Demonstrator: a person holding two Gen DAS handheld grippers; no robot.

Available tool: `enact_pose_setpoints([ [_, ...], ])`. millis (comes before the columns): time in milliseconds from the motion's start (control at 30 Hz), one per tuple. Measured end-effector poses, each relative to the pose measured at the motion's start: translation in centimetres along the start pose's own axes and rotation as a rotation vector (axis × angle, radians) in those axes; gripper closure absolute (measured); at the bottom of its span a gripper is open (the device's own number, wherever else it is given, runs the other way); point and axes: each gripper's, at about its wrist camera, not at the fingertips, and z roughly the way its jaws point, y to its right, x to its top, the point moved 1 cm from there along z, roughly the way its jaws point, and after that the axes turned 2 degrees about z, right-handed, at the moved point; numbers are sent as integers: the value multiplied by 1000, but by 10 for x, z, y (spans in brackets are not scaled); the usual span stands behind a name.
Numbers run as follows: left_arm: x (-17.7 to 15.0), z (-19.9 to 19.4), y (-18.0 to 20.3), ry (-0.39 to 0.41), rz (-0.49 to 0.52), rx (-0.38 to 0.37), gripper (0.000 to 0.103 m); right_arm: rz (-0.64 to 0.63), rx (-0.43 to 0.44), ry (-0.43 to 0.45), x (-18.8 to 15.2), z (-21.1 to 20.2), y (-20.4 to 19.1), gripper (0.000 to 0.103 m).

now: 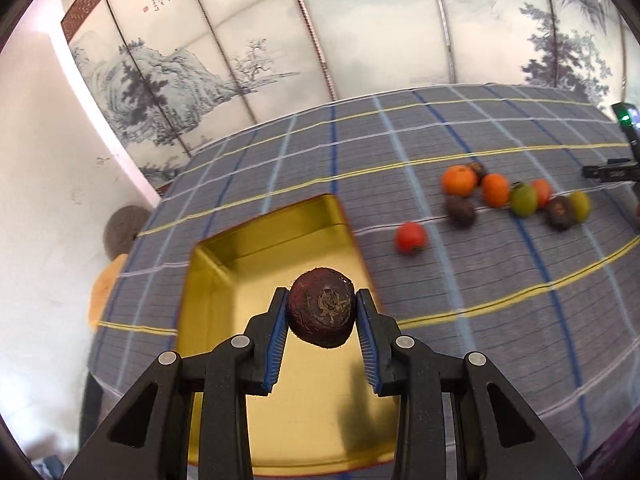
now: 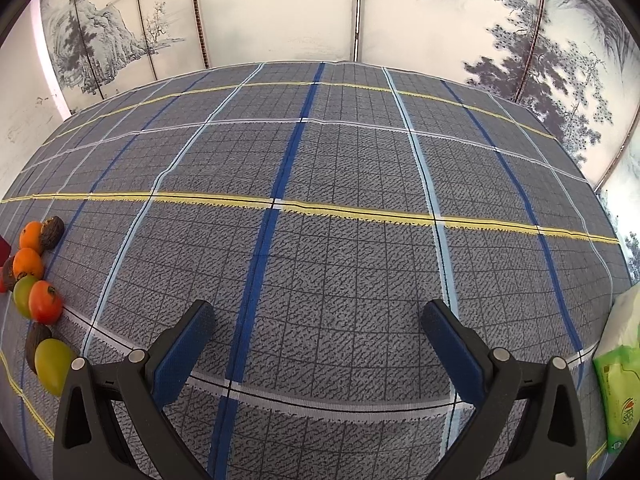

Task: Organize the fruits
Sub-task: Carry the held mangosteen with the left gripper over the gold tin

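Observation:
My left gripper [image 1: 322,312] is shut on a dark purple-brown round fruit [image 1: 322,306], held above the gold tin tray [image 1: 224,280] on the plaid cloth. Right of the tray lies a loose group of fruits: a red one [image 1: 411,238], an orange one [image 1: 459,180], another orange one [image 1: 495,189], a green one [image 1: 523,199] and dark ones [image 1: 461,211]. My right gripper [image 2: 320,320] stands open over bare cloth with nothing between its fingers. In the right wrist view the same group sits at the far left, with a red-orange fruit [image 2: 45,302] and a yellow-green one [image 2: 54,366].
The grey plaid tablecloth [image 2: 320,240] covers the table; a painted folding screen [image 1: 280,40] stands behind it. A green packet [image 2: 620,380] lies at the right edge in the right wrist view. A black device with a green light [image 1: 626,128] shows at the far right of the left wrist view.

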Motion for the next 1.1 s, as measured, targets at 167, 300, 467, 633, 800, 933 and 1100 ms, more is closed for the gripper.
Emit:
enact_pose_setpoints([
  [167,6,13,-23,-1,34,87,69,0,0,0,0,0,0,0],
  [300,9,30,-41,-22,37,124,69,5,-4,0,-1,-1,1,0],
  [467,11,48,-54,-64,51,147,69,12,-10,0,-2,-2,2,0],
  [633,13,65,-62,-91,59,156,69,40,-31,-1,-8,-6,4,0],
  [800,18,77,-69,-100,75,172,69,64,-46,-4,-16,-14,6,0],
  [933,22,87,-72,-111,98,184,68,86,-58,-2,-24,-24,11,0],
  [1100,21,95,-73,-110,147,206,68,98,1,183,-34,-76,6,14],
])
